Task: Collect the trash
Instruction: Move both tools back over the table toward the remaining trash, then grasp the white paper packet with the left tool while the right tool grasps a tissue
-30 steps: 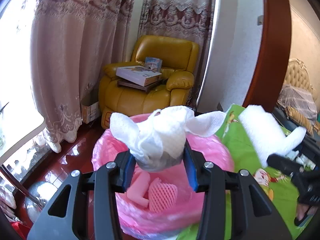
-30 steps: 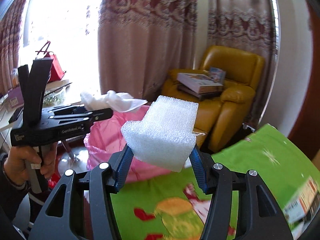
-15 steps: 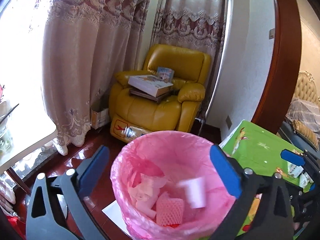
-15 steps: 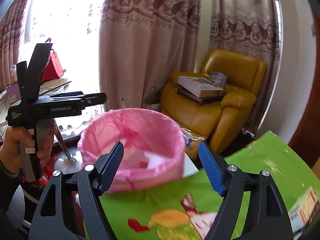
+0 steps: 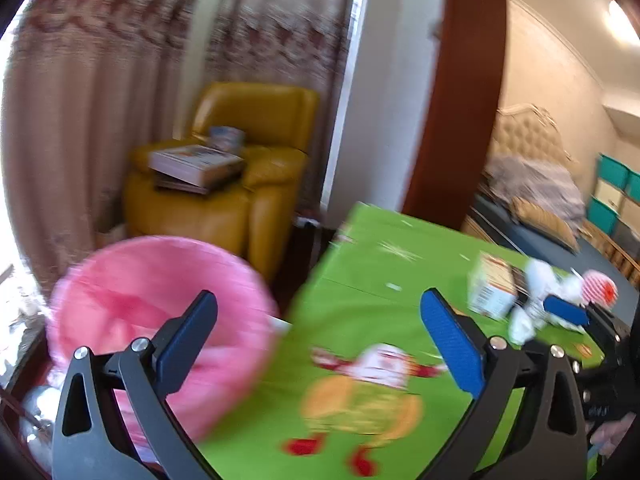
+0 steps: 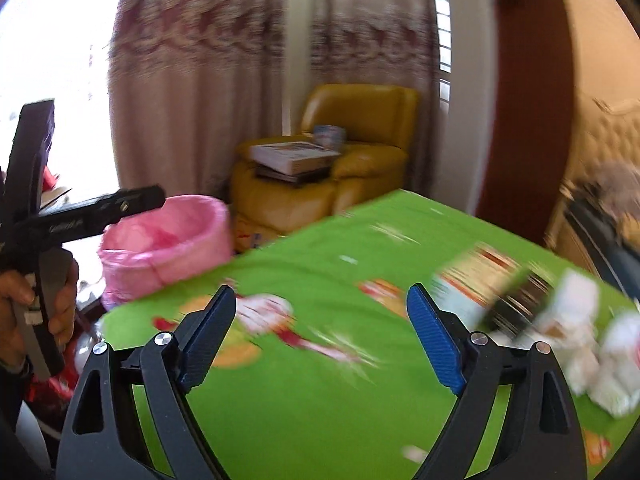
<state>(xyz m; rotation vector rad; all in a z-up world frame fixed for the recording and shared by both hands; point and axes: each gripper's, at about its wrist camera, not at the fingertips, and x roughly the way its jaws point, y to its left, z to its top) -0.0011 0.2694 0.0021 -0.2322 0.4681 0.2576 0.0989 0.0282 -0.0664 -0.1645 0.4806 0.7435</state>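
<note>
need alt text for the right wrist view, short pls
The open, empty right claw, jaws opening, hangs over a green cartoon-print tablecloth, with blurred trash at right. At left, a hand holds the left claw near a pink-lined bin; a yellow armchair stands behind.

- The pink plastic bag-lined bin (image 5: 160,320) stands on the floor just left of the green cartoon-print table (image 5: 380,300).
- The yellow leather armchair (image 5: 240,176) sits behind the bin, in front of the long patterned curtains (image 5: 100,100).
- A stack of flat boxes (image 5: 196,166) lies on the armchair seat.
- A small printed carton (image 5: 492,290) and crumpled white papers (image 5: 540,296) lie on the table's right side.
</note>
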